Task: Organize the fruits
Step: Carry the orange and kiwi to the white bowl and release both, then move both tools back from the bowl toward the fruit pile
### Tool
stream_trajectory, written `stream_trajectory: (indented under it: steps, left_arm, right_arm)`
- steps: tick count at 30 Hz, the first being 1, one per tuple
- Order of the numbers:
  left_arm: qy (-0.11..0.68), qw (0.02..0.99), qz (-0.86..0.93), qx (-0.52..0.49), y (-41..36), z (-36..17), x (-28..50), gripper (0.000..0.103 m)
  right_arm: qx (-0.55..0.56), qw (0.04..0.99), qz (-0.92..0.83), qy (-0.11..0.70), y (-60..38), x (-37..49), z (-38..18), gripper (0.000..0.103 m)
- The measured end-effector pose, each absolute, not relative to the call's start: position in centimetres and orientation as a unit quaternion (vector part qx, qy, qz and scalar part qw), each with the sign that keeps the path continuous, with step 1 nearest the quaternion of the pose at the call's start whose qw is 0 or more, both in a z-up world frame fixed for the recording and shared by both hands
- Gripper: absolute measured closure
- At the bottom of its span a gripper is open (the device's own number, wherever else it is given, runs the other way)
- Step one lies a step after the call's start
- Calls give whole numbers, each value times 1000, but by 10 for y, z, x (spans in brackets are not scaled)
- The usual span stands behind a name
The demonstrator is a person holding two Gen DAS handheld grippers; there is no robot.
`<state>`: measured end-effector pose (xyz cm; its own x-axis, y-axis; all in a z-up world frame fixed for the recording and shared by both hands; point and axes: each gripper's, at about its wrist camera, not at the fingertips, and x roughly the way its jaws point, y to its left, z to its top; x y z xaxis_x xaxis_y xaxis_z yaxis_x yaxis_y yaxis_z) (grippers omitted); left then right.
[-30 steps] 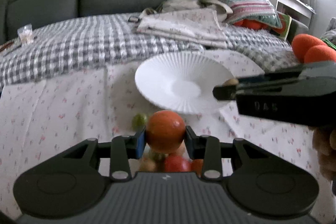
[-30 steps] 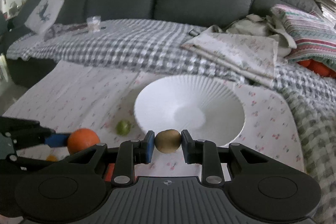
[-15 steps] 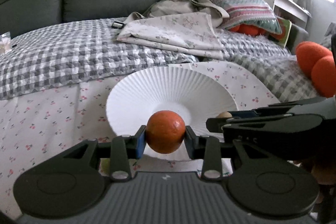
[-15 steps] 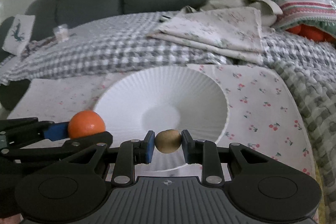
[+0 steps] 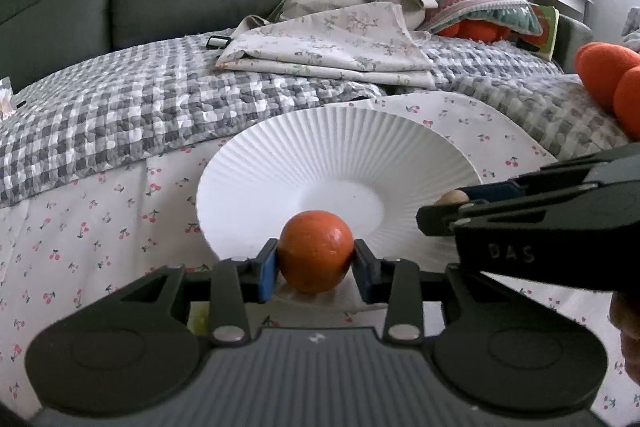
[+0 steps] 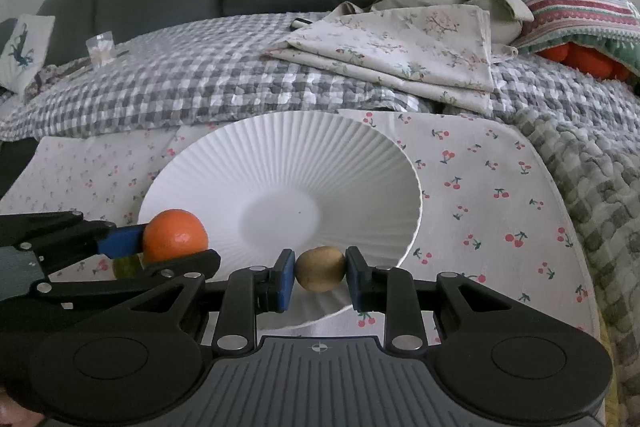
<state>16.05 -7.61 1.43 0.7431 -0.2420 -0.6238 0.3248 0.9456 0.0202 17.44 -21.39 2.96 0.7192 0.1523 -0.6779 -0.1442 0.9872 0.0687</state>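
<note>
While the round orange fruit [image 5: 315,251] sits between the blue pads of the left hand-held gripper [image 5: 315,265], its jaws are opening; pads still touch it. Fruit hangs over the 6 o'clock rim of the white ribbed paper bowl [image 5: 336,147]. Right hand-held gripper [image 6: 320,273], at 3 o'clock, stays clamped on a small brown kiwi-like fruit [image 6: 320,268]. Step: depositing. Next, likely: release both into the bowl's centre. Small green fruit [image 6: 126,267] waits on the cherry-print cloth [image 6: 500,195].
</note>
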Motion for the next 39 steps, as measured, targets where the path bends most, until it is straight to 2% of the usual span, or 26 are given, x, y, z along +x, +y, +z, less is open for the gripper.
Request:
stream_trajectory:
  steps: [1, 2, 3, 4, 6, 20, 23, 26, 29, 35, 39]
  left_arm:
    - [323, 932, -152, 65, -75, 14, 160, 53]
    - [318, 932, -159, 68, -74, 15, 159, 35]
    - [315, 933, -159, 71, -74, 15, 158, 29]
    - [309, 935, -155, 73, -74, 16, 157, 27]
    - [307, 937, -151, 75, -73, 19, 156, 27]
    - [314, 942, -120, 14, -36, 34, 155, 26]
    - [320, 942, -103, -13, -21, 39, 156, 26]
    - [333, 938, -75, -60, 2, 43, 158, 26]
    - [337, 934, -62, -101, 20, 45, 154, 26]
    - [337, 932, -81, -108, 25, 54, 132, 26]
    - [353, 925, -89, -106, 21, 53, 114, 26]
  right_arm:
    - [7, 927, 80, 366, -215, 174, 30, 75]
    - [9, 927, 80, 367, -215, 174, 31, 74]
    - [9, 928, 75, 365, -217, 174, 32, 66]
    - [13, 930, 73, 361, -219, 174, 34, 49]
    - [32, 932, 72, 354, -224, 172, 39, 29]
    - [113, 930, 20, 348, -255, 163, 54, 27]
    - [127, 928, 17, 349, -257, 159, 57, 27]
    - [150, 924, 28, 350, -259, 153, 62, 21]
    - [159, 927, 30, 337, -261, 144, 70, 20]
    - [208, 921, 39, 326, -273, 126, 80, 20]
    - [183, 922, 72, 335, -256, 111, 82, 20]
